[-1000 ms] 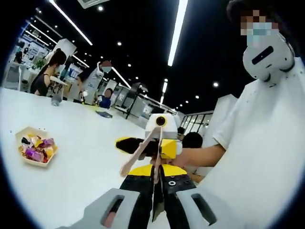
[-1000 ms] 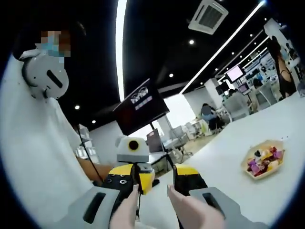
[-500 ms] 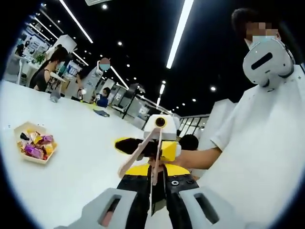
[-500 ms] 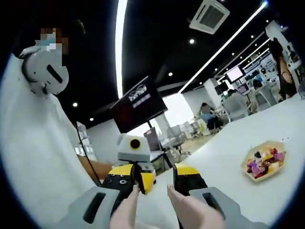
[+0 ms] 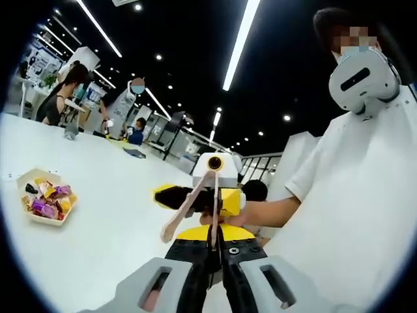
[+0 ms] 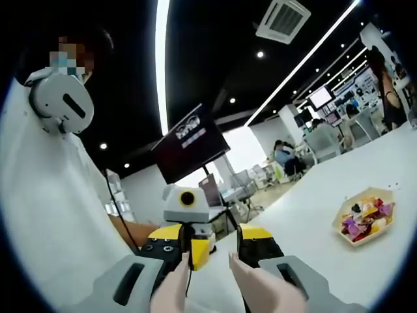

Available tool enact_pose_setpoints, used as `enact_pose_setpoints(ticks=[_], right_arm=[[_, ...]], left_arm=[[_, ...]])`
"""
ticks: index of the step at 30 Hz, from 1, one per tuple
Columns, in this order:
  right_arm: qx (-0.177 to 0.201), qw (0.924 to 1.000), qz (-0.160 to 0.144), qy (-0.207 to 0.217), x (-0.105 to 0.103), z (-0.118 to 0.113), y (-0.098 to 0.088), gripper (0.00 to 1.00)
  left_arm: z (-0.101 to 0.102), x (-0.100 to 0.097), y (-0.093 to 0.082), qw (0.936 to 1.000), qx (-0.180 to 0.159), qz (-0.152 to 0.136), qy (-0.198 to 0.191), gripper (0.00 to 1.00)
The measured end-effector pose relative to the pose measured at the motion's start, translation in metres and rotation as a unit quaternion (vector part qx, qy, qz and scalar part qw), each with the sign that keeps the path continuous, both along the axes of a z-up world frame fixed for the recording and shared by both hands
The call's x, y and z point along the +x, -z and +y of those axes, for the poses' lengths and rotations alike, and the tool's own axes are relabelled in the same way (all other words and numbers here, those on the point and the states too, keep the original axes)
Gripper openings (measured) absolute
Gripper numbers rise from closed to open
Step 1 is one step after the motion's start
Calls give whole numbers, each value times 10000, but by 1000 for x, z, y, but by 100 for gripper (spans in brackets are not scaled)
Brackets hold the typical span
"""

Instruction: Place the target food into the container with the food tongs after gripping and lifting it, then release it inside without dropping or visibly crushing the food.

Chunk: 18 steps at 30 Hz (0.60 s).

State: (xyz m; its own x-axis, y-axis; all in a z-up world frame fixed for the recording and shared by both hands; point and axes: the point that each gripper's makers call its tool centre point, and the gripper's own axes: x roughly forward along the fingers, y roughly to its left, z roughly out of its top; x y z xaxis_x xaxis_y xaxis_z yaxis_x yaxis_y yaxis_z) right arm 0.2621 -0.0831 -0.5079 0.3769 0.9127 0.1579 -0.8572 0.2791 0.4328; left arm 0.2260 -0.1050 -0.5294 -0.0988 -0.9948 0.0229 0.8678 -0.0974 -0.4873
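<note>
Pale food tongs (image 5: 189, 205) hang in the air above the white table (image 5: 111, 228). My left gripper (image 5: 214, 242) is shut on the end of one tong arm. The other arm splays down to the left. My right gripper (image 5: 195, 195) faces me behind the tongs, in the person's hand. In the right gripper view, the tong arms (image 6: 251, 280) run forward between the right gripper's (image 6: 212, 244) widely set jaws. The left gripper (image 6: 186, 225) sits just beyond them. A paper tray of wrapped sweets (image 5: 45, 202) (image 6: 368, 218) rests far off on the table.
The person holding the grippers, in a white shirt (image 5: 352, 195), stands close on one side. Other people (image 5: 62, 98) sit and stand at the table's far end, beside a cup (image 5: 70, 130). A dark screen (image 6: 192, 140) stands behind.
Both views have drifted slightly, so the tray sits a little differently in each. The grip on the tongs looks the same.
</note>
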Motion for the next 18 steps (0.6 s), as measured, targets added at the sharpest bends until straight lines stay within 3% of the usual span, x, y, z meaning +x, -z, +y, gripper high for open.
enact_pose_setpoints(ticks=[3,5,7,10,14,18], right_arm=[[61,9999,62,-85,-3,0,-1,33],[36,9999,99,-88,-3,0,0,33],[3,9998,196,-43,-1,-1,3,35],[274,9987,429,-28,0,-4,-3,43],[160,9996,233,74,-1,-10,-6,45],[-253,9994,98,238,0,-25,-1,45]], left_arm=[[-1,-5,-2,9999,67,-116,79,0],[0,-4,0,9990,199,-391,25,0],[0,-6,1,9990,268,-363,15,0],[3,-5,3,9984,325,-471,-39,0],[8,-3,1,9978,356,-554,-102,0],[21,3,3,9949,603,-782,-181,0]])
